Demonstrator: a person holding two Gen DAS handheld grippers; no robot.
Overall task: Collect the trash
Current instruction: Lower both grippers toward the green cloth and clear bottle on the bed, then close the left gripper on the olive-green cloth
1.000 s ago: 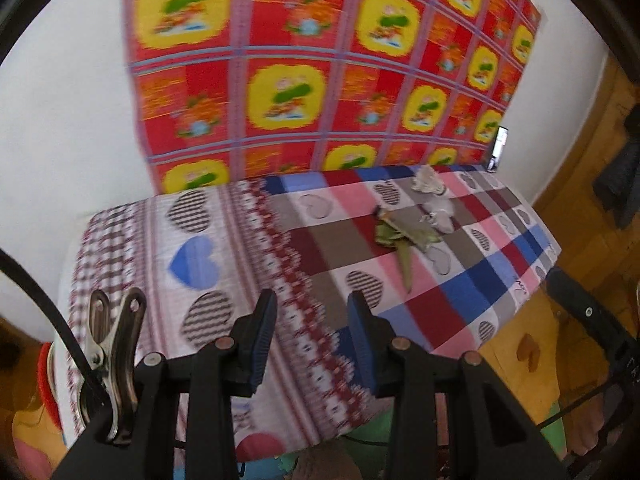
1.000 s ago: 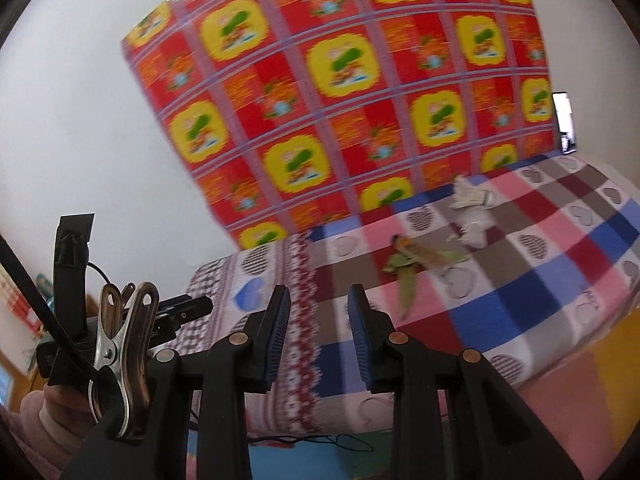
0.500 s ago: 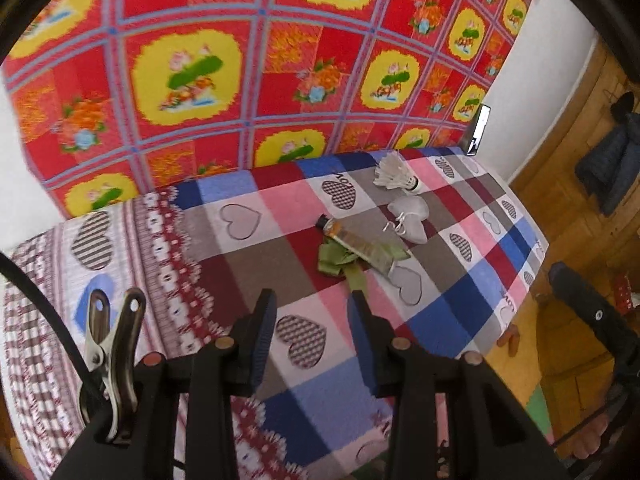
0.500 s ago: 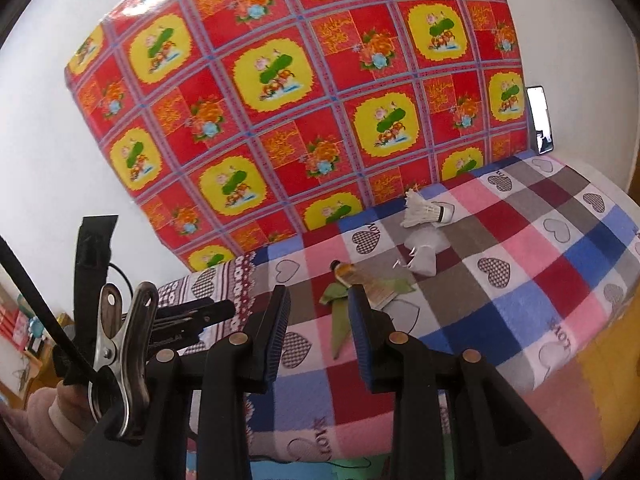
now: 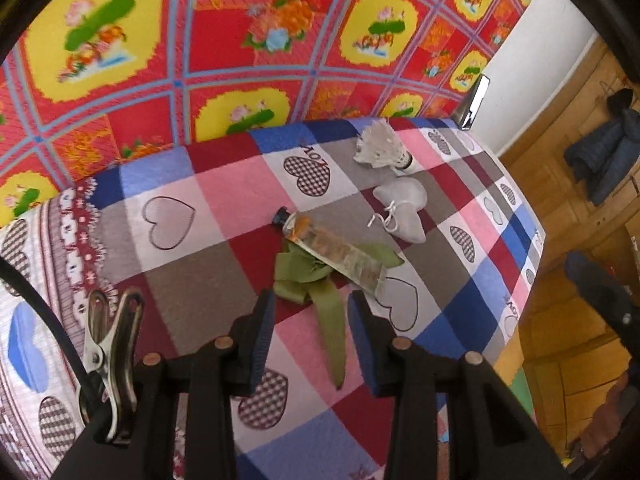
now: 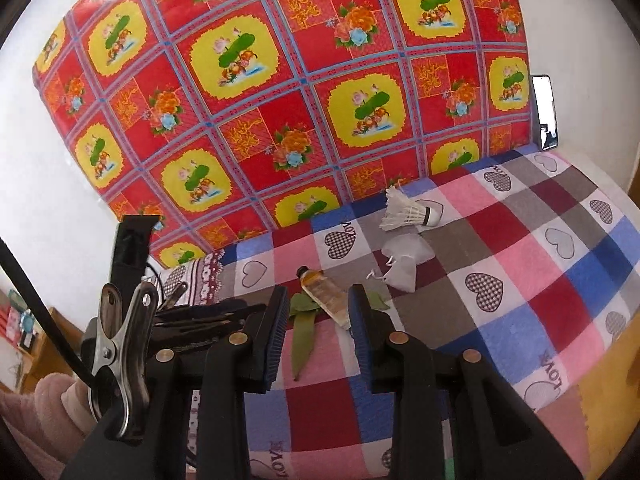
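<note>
Through the left wrist camera I see my left gripper (image 5: 312, 320) hanging over a checked cloth with hearts (image 5: 224, 196), its jaws apart and nothing between the pads. Just beyond the tips, at frame centre, lies the trash: a crumpled green ribbon (image 5: 308, 280) with 1 long tail running down between the 2 fingers, and a squeezed tube (image 5: 336, 252) lying slantwise across the ribbon's upper part, its dark cap toward the upper left. To the upper right of the tube sits a small white drawstring pouch (image 5: 404, 208), and above that a white shuttlecock (image 5: 384, 148) on its side. Nothing lies between my fingertips and the ribbon.

Behind the cloth a red sheet with yellow flower panels (image 5: 240, 40) fills the top of the frame. A phone (image 5: 474, 100) leans upright at the right end of that sheet. On the right edge are a wooden floor and a dark jacket (image 5: 604, 156).

From the right wrist camera, my right gripper (image 6: 318, 304) also stands with jaws parted and empty. The ribbon (image 6: 302, 324) and tube (image 6: 326, 294) show in the gap between its fingers, the pouch (image 6: 404, 260) and shuttlecock (image 6: 404, 210) to the upper right, the phone (image 6: 545, 112) at the right edge. At the left of this frame the left gripper (image 6: 192, 316) reaches in from a pink sleeve (image 6: 44, 420) in the lower left corner.
</note>
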